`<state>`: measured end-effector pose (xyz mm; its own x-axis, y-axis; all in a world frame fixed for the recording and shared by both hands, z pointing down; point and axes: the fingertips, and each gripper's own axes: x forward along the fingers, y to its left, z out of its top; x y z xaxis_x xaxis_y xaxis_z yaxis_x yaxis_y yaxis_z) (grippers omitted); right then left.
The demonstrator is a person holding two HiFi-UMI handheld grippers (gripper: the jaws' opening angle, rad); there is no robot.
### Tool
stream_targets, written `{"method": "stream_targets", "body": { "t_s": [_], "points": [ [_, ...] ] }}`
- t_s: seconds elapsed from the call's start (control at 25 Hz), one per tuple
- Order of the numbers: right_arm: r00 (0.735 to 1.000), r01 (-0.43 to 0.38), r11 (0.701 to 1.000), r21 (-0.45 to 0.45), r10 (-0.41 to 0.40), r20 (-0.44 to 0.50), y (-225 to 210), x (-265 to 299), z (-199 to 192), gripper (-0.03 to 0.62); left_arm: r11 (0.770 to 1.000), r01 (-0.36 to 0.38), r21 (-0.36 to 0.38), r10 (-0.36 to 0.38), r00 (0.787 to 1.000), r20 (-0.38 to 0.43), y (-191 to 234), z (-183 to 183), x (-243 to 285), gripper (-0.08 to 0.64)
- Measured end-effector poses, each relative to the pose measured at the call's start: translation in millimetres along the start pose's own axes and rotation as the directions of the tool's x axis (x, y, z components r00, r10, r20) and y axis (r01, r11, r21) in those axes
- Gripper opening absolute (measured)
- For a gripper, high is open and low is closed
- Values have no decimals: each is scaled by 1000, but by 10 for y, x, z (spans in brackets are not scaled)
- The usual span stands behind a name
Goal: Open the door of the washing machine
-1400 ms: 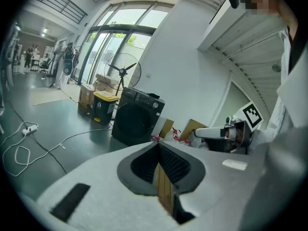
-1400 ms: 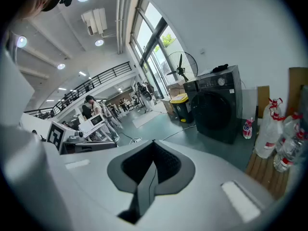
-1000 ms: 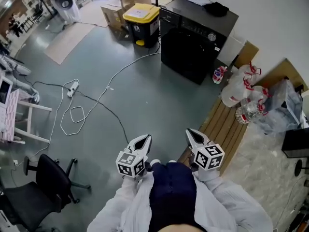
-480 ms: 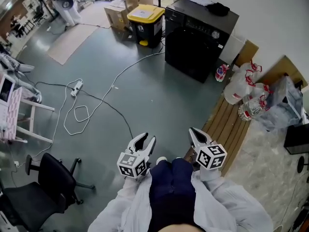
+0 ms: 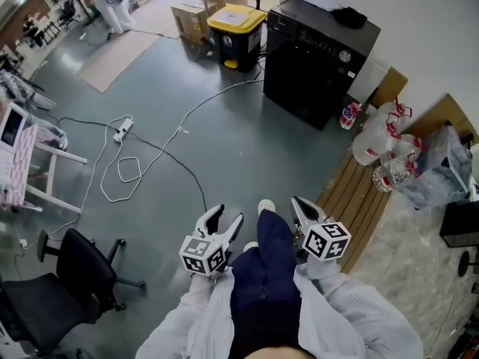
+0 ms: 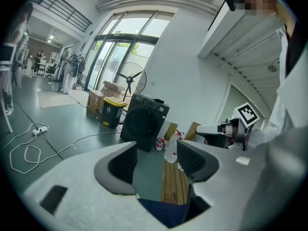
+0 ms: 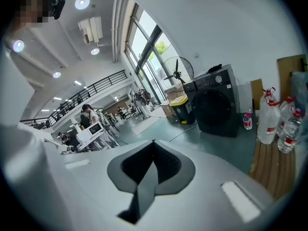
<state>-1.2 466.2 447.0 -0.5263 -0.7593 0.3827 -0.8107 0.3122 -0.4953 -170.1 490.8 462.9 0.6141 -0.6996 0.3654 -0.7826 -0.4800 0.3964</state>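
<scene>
open workshop hall: mezzanine [image 7: 96, 86], floor cables [image 5: 182, 131], cardboard boxes [image 5: 191, 19]

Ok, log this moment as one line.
stage: pre-contact | left gripper: jaws opening, empty | right gripper: shut, empty | washing machine door: closed, far ahead, untouched

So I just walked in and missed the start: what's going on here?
A person stands on the open floor, facing a black washing machine across the room. Its door looks shut, and nothing is touching it. The left hand-held gripper has its jaws opening with nothing between them. The right hand-held gripper is shut and empty.
</scene>
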Motion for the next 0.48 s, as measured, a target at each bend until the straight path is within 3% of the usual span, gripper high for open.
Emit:
{"method": "stream_targets", "body": {
  "t_s": [0.24,0.48],
  "points": [
    [1000,-9,998,55,9,1,-237,365,246,6,1000,-10,-16,10,1000,-20,194,151,336,252],
    [1000,17,998,57,-17,-11,-693,774,708,8,1000,-11,-10,11,1000,-16,386,573,938,253]
  ]
}}
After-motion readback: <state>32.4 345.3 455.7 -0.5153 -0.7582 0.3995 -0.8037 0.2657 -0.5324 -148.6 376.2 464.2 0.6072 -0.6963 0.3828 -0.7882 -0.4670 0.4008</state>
